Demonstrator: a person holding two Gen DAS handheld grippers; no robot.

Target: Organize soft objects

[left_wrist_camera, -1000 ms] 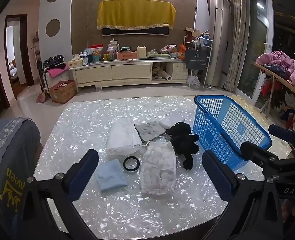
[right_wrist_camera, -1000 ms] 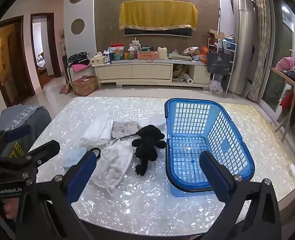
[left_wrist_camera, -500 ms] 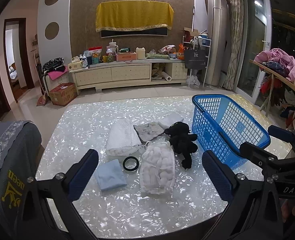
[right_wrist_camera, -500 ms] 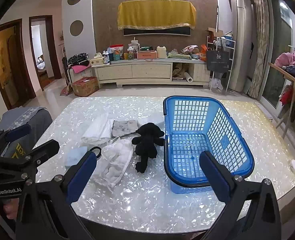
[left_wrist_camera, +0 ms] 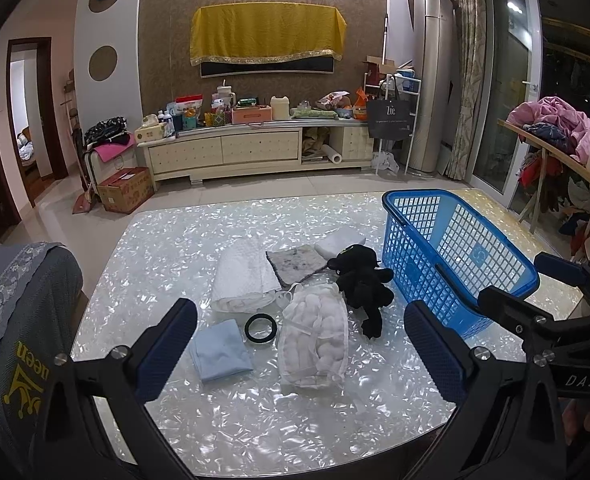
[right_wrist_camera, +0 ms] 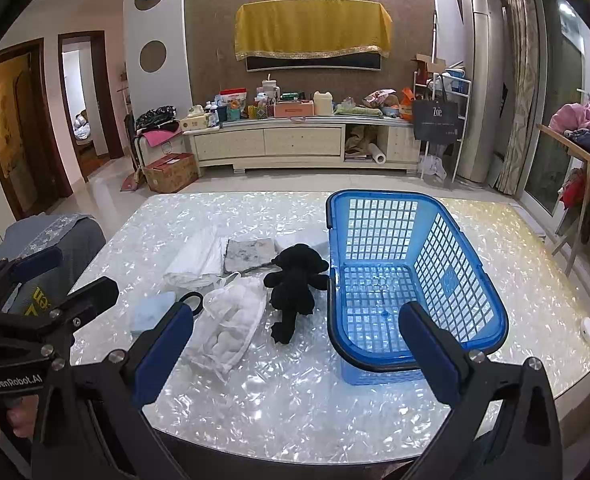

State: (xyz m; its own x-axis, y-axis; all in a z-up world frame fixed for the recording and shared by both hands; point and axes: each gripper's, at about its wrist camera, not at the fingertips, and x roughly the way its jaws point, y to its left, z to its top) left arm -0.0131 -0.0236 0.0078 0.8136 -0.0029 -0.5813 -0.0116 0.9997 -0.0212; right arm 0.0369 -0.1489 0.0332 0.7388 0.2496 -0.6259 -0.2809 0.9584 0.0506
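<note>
On the pearly table lie a black plush toy, a clear bag of white cotton balls, a folded white towel, a grey cloth, a white pad, a light blue cloth and a black ring. An empty blue basket stands right of the toy. My left gripper is open above the near table edge, in front of the bag. My right gripper is open, in front of the basket and the bag.
A grey chair back stands at the table's left edge. A small white disc lies at the table's right edge. A low cabinet with clutter runs along the far wall. A clothes-laden rack stands at the right.
Both grippers have drawn slightly back and up, so the table objects sit a little farther off. Nothing on the table has moved.
</note>
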